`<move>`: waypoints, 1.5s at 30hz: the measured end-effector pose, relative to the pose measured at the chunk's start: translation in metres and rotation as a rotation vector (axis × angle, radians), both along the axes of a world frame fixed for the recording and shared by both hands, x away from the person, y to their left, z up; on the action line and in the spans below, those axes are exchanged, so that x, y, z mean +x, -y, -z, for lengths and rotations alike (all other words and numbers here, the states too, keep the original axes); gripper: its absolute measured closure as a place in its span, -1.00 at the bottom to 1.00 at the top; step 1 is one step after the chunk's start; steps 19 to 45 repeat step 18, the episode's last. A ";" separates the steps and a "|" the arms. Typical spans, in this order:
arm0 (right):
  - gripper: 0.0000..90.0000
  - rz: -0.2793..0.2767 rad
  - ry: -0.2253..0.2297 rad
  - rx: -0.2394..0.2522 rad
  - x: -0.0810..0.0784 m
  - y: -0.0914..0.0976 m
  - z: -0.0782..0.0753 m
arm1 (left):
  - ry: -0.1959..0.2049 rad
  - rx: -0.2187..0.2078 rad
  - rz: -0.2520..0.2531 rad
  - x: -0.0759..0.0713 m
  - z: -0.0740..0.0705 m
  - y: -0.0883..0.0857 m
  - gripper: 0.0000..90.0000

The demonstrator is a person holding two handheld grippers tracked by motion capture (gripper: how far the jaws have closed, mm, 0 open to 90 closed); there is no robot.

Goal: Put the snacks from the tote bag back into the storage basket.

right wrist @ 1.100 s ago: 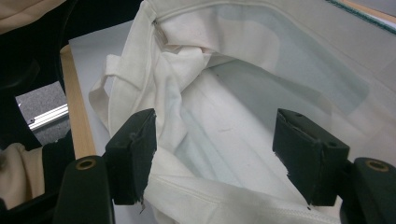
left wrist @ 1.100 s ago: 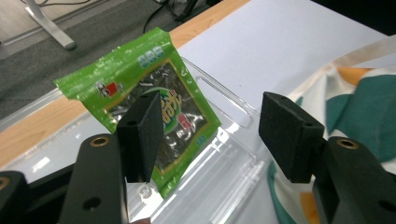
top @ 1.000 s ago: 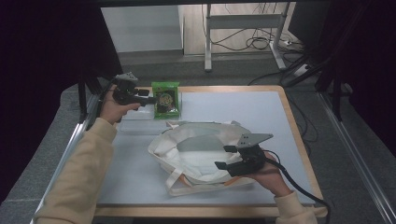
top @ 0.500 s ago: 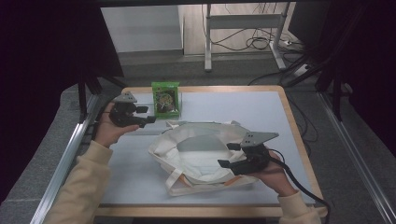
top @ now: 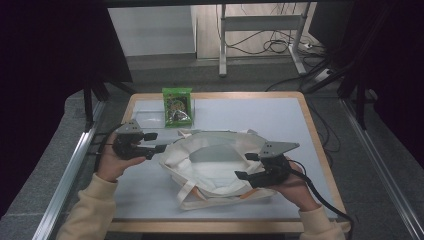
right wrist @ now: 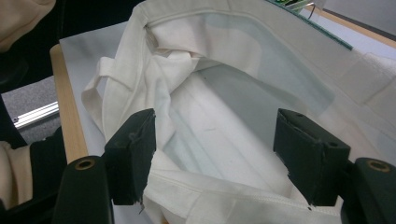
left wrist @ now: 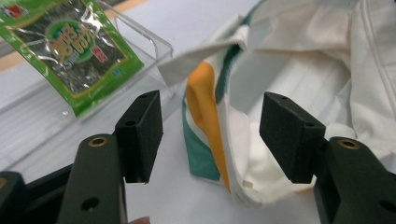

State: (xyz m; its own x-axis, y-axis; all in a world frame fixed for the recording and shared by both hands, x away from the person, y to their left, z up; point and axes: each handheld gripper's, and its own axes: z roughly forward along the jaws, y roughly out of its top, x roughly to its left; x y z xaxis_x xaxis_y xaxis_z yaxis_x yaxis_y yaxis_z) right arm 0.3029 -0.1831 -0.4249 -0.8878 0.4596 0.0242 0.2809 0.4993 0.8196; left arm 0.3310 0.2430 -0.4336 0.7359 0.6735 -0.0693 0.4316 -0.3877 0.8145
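While both grippers [top: 155, 142] [top: 245, 166] gape wide beside the tote bag [top: 215, 165], a seaweed packet [top: 177, 106] leans behind.

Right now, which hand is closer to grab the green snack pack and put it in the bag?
The left. The left gripper hangs open beside the bag, with the snack pack just beyond it on that side. The right gripper sits open at the bag's near rim, with the bag's mouth between it and the pack.
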 end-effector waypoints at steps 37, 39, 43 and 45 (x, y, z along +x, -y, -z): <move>-0.33 0.046 0.006 0.043 0.000 0.014 0.000 | 0.005 -0.056 0.013 -0.008 -0.004 0.000 -0.14; -0.33 0.046 0.006 0.043 0.000 0.014 0.000 | 0.005 -0.056 0.013 -0.008 -0.004 0.000 -0.14; -0.33 0.046 0.006 0.043 0.000 0.014 0.000 | 0.005 -0.056 0.013 -0.008 -0.004 0.000 -0.14; -0.33 0.046 0.006 0.043 0.000 0.014 0.000 | 0.005 -0.056 0.013 -0.008 -0.004 0.000 -0.14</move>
